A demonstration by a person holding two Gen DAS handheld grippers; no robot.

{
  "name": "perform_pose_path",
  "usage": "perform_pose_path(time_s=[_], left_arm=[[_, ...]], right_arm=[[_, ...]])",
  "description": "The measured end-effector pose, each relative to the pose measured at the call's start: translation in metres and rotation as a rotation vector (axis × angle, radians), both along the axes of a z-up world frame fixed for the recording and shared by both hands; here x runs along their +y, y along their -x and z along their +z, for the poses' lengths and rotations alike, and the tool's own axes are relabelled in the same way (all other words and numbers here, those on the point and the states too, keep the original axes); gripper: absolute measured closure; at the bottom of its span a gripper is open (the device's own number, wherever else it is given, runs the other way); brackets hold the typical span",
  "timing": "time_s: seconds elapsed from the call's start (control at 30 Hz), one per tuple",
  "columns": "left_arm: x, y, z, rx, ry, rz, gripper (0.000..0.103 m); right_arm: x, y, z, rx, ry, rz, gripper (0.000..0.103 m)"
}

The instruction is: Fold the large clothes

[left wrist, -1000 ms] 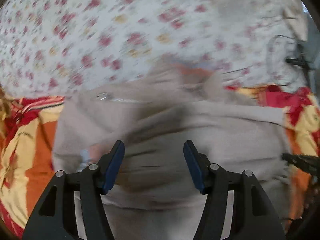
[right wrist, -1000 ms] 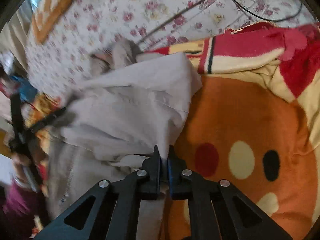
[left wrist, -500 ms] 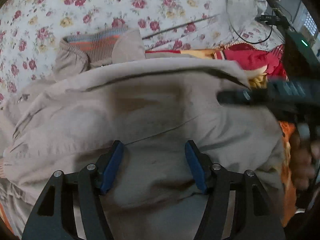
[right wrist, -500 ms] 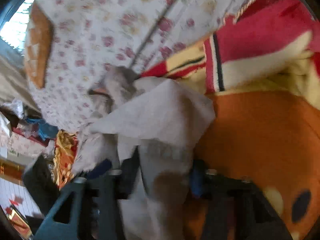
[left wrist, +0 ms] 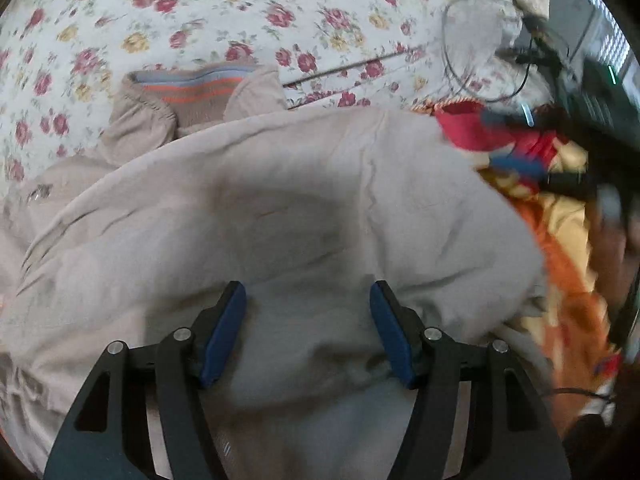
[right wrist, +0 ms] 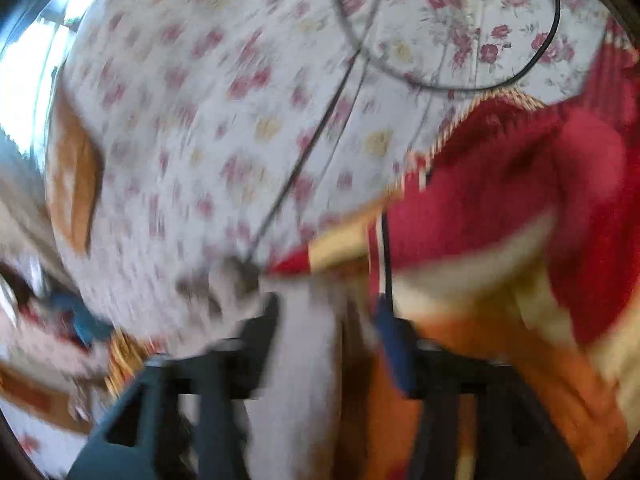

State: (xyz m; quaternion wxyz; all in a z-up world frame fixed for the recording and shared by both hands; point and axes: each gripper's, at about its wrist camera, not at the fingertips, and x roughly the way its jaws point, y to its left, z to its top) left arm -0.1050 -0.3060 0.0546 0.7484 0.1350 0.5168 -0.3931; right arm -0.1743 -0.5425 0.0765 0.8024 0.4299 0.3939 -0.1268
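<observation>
My right gripper is opening — releasing the beige jacket it clamped (fold laid) — while my left gripper hovers apart, empty.

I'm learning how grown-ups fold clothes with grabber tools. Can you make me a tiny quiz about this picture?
1. True or false: the left gripper has its blue-padded fingers squeezed shut on the big beige cloth jacket.
2. What pattern is on the white bedsheet? A stripes, B flowers, C stars.
3. Fill in: the jacket's knitted collar has grey and ______ stripes.

Key
1. False; the fingers stand apart over the jacket.
2. B.
3. Orange.
</observation>
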Motion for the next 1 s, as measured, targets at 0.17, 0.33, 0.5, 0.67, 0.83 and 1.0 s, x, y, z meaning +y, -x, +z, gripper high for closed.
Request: perform_pose_path(time_s=[0.17, 0.33, 0.5, 0.67, 0.83, 1.0], left_arm=[[0.052, -0.022, 0.039, -0.087, 0.002, 0.065, 0.040], [0.124, -0.050, 0.055, -0.161, -0.035, 0.198, 0.037], [0.177, -0.069, 0.021, -0.097, -0.137, 0.341, 0.037], [0.218, -0.057, 0.019, -0.067, -0.129, 0.383, 0.037], [0.232, -0.038, 0.021, -0.035, -0.118, 0.396, 0.037], [0.253, -0.009, 0.026, -0.085, -0.154, 0.355, 0.033]], right_arm=[[0.057, 0.003, -0.020, 0.067, -0.055, 0.175, 0.036], [0.070, 0.010, -0.002, 0.081, 0.112, 0.217, 0.094], [0.052, 0.024, -0.027, 0.193, 0.115, 0.092, 0.101], [0.077, 0.054, 0.020, 0.100, 0.130, 0.075, 0.019], [0.109, 0.037, 0.002, 0.150, 0.139, 0.153, 0.020], [0.114, 0.041, -0.017, 0.208, 0.219, 0.181, 0.097]])
